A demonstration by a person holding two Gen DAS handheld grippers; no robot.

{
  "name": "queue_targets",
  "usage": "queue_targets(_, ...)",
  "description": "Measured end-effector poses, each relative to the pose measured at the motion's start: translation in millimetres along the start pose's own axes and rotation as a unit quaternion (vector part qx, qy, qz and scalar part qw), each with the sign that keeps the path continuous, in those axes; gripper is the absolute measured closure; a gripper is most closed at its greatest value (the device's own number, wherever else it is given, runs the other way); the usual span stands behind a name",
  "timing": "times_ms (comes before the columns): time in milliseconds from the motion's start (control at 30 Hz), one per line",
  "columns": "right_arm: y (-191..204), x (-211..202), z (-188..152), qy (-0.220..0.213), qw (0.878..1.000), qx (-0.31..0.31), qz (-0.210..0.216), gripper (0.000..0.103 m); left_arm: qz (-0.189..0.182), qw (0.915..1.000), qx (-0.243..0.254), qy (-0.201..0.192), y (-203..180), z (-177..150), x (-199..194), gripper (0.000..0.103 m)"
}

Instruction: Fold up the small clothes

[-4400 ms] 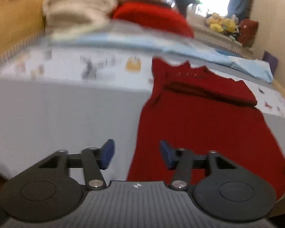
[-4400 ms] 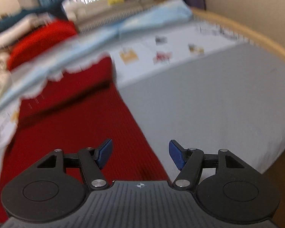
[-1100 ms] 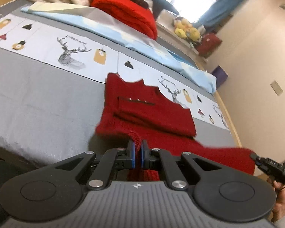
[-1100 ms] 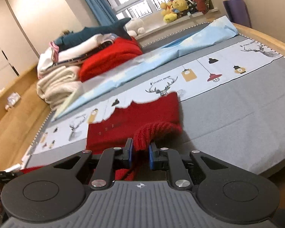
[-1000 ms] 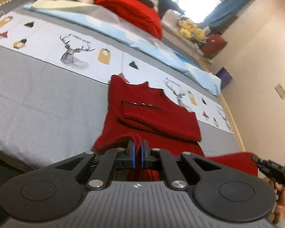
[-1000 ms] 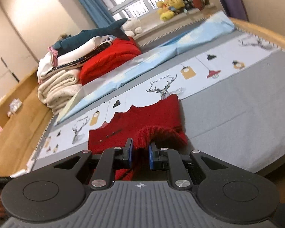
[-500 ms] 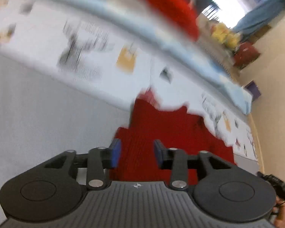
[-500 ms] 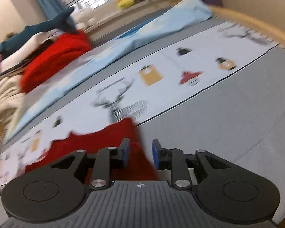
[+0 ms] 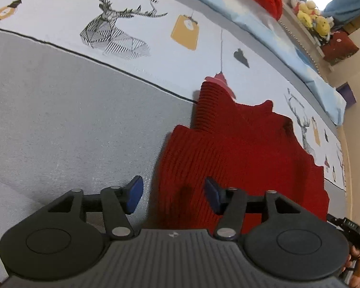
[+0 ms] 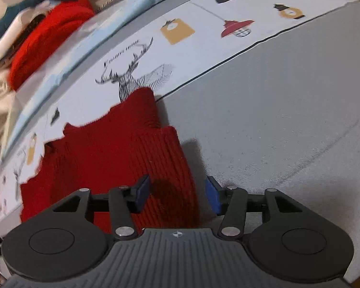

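We see one red knit sweater (image 9: 240, 148) lying folded on the grey bedspread (image 9: 60, 120), its top over the printed strip. Lettering above the deer print (image 9: 117, 33) is not legible. Left gripper (image 9: 172, 194) and right gripper (image 10: 177, 193) each hover, jaws apart, empty, over the sweater's side edges.

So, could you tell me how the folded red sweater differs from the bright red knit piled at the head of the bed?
The folded red sweater is darker and lies flat on the grey bedspread beneath both open grippers; the bright red knit is bunched in the pile of clothes. Both are ribbed red knitwear.
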State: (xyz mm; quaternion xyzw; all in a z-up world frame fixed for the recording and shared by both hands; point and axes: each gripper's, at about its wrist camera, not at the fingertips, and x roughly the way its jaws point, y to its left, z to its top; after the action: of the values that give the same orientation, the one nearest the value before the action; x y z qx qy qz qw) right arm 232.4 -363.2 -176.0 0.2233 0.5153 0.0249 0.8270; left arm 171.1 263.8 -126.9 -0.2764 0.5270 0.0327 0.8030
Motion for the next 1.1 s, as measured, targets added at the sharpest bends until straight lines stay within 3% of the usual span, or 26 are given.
queue_targets(333,-3,8,2,0.007,1.0,0.016,0.001,0.048,0.004,0.9992,0.012,0.038,-11,0,28,0.042)
queue_targets(367,-3,7,2,0.008,1.0,0.019,0.005,0.049,0.004,0.9991,0.018,0.039,-13,-1,28,0.046)
queue_targets(467,-6,8,1,0.017,0.999,0.022,0.025,0.053,0.015,0.9984,0.042,0.036,-19,-2,28,0.086)
queue_targets(533,-4,7,0,0.021,0.999,0.013,0.033,0.062,0.021,0.9979,0.055,0.026,-22,-3,25,0.088)
queue_targets(567,-2,6,0,0.017,0.999,0.004,0.034,0.082,0.021,0.9974,0.066,0.02,-24,-4,21,0.089)
queue_targets(600,0,4,1,0.013,0.999,-0.002,0.037,0.092,0.026,0.9961,0.083,0.01,-28,-5,16,0.089)
queue_targets(633,2,1,1,0.006,0.999,-0.008,0.038,0.092,0.028,0.9947,0.098,-0.002,-31,-6,10,0.089)
queue_targets(800,19,-35,8,-0.074,0.994,-0.048,0.061,0.093,0.012,0.9885,0.123,-0.087,-40,-6,-30,0.09)
queue_targets(967,43,-70,15,-0.189,0.974,-0.097,0.078,0.093,0.009,0.978,0.117,-0.172,-47,5,-46,0.09)
queue_targets(1100,58,-70,29,-0.255,0.959,-0.102,0.067,0.093,0.02,0.9714,0.108,-0.21,-57,17,-43,0.089)
